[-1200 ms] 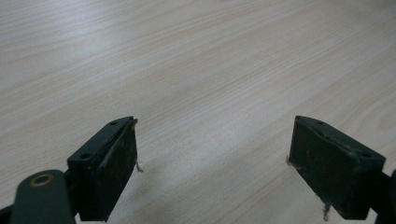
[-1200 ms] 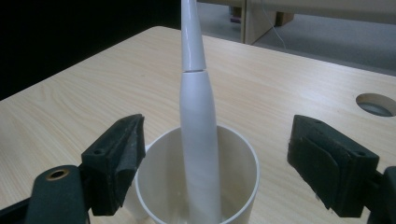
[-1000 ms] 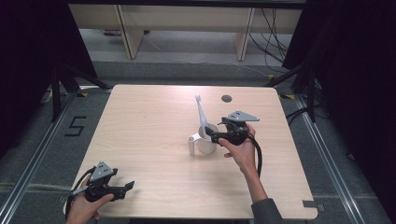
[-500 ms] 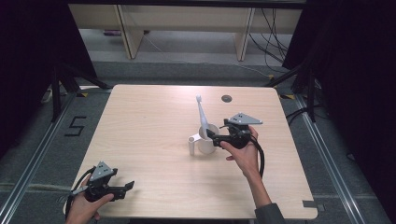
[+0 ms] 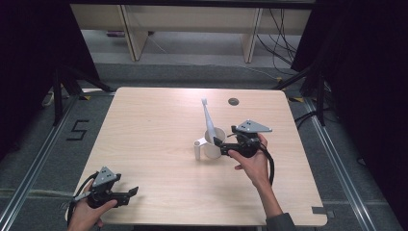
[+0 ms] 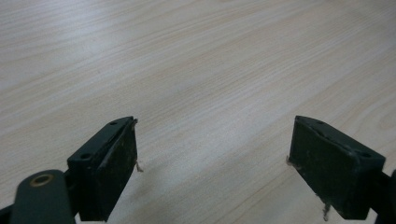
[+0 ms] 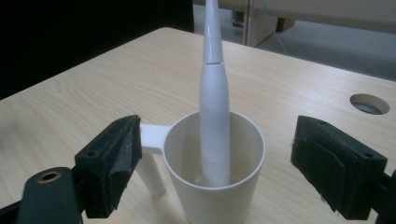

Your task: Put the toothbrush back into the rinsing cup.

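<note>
Dark curtains close both sides of the room, and behind the table [image 5: 159, 144] I see pale shelf legs and some cables on the grey floor. Its wooden top is nearly bare, with a small round hole [image 5: 234, 101] near its far edge.

A white cup [image 5: 213, 144] stands a little right of the middle, its handle [image 5: 198, 148] turned toward my left side. A white electric toothbrush [image 5: 208, 121] stands inside it and leans away from me, its base on the bottom of the cup.

My right tongs [image 5: 217, 144] are open, with one jaw on each side of the cup and, as far as I can tell, not touching it. In the right gripper view the cup [image 7: 215, 172] sits between the jaws, the handle [image 7: 150, 156] just beside the left one, and the toothbrush [image 7: 214, 116] rises in the middle. My left tongs [image 5: 131, 193] rest open near the front left corner, well apart from the cup, over bare wood.

I think the step in hand is to take the cup. To do it well I would keep the tongs level and centred, so that both pads meet the wall together. The left jaw should pass in front of the handle, not push on it, because the cup could turn. I would close slowly, since the leaning toothbrush may tip the cup.
</note>
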The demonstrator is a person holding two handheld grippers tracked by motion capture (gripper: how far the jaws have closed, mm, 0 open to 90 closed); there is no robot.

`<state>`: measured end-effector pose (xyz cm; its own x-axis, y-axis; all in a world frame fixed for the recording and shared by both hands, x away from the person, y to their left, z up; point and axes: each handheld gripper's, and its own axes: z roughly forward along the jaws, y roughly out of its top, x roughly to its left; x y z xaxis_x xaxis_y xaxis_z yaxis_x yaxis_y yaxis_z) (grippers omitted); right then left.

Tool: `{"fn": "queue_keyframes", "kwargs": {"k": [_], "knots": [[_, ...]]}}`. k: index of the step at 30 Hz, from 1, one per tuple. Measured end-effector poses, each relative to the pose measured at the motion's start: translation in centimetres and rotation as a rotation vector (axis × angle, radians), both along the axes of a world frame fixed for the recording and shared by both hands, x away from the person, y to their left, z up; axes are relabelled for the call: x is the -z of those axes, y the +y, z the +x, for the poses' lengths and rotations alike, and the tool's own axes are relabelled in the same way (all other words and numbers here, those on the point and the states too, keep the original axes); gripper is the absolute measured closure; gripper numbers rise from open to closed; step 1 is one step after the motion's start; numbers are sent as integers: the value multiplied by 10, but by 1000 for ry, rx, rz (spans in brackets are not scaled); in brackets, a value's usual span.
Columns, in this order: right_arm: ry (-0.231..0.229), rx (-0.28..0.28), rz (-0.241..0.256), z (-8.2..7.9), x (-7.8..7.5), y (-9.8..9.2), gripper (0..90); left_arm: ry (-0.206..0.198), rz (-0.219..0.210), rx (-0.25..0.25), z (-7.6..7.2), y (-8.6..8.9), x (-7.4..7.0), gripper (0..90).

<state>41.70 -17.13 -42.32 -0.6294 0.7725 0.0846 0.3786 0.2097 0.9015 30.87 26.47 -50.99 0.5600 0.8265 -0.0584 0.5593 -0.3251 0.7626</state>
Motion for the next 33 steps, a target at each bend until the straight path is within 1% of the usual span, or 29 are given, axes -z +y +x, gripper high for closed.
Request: {"fn": "queue_keyframes", "kwargs": {"k": [1,2,3,4,5,6,7,8,9,10,12,13,14,15,17,19,20,21,22,24,25,26,27,28,29,30,31,32,33], "knots": [[5,-8,0,-1,-1,0,170,-5,-4,-2,0,0,0,147],[-16,-9,5,0,0,0,170,-5,-5,-2,0,0,0,148],[-12,-15,16,-1,0,0,170,-5,-3,-2,0,0,0,147],[-3,-4,19,-3,-1,0,170,-4,-5,-2,0,0,0,148],[-17,-10,3,-3,-1,-1,169,-4,-4,-2,0,0,0,147],[-6,-15,2,-4,-1,-2,169,-4,-4,-3,0,0,0,147],[-10,-22,14,-4,-1,-2,169,-5,-5,-3,0,0,0,147],[-5,-17,17,-5,-1,-2,168,-5,-4,-2,0,0,0,147],[-14,-16,9,-5,-1,-2,168,-4,-2,-3,0,0,0,147],[-8,-16,0,-7,-2,-3,168,-4,-4,-2,0,0,0,147],[4,-9,11,-9,-2,-3,168,-5,-3,-3,0,0,0,148],[-7,-13,15,-9,-2,-3,167,-5,-3,-2,0,0,0,148],[-19,-30,5,-9,-2,-4,168,-5,-4,-3,0,0,0,148],[-30,-14,-9,-10,-3,-5,167,-5,-4,-3,0,0,0,148],[-18,-16,12,-12,-2,-5,167,-5,-4,-3,0,0,0,147],[-11,-25,9,-14,-2,-5,167,-4,-3,-1,0,0,0,147],[-30,-24,-17,-15,-1,-7,167,-4,-4,-1,0,0,0,148],[-13,-28,-5,-16,-1,-8,166,-4,-4,-1,0,0,0,147],[-10,-29,-4,-19,0,-9,166,-4,-3,-1,0,0,0,148],[-14,-25,-1,-20,0,-10,166,-3,-1,-1,0,0,0,148],[-11,-33,-10,-20,0,-12,166,-5,-4,-3,0,0,0,147],[-6,-25,3,-22,0,-12,166,-5,-4,-1,0,0,0,147],[-18,-33,2,-22,0,-13,166,-6,-5,-3,0,0,0,147],[-16,-20,-6,-24,-1,-14,166,-4,-3,-2,0,0,0,147],[-18,-36,5,-24,0,-15,166,-4,-2,-3,0,0,0,148],[-24,-24,-12,-25,-1,-16,166,-4,-3,-4,0,0,0,148],[-8,-26,-1,-27,-1,-16,166,-4,-3,-4,0,0,0,148],[-17,-30,-10,-27,-1,-17,166,-4,-3,-4,0,0,0,148],[-16,-41,3,-28,-1,-17,166,-4,-3,-4,0,-1,0,147]]}}
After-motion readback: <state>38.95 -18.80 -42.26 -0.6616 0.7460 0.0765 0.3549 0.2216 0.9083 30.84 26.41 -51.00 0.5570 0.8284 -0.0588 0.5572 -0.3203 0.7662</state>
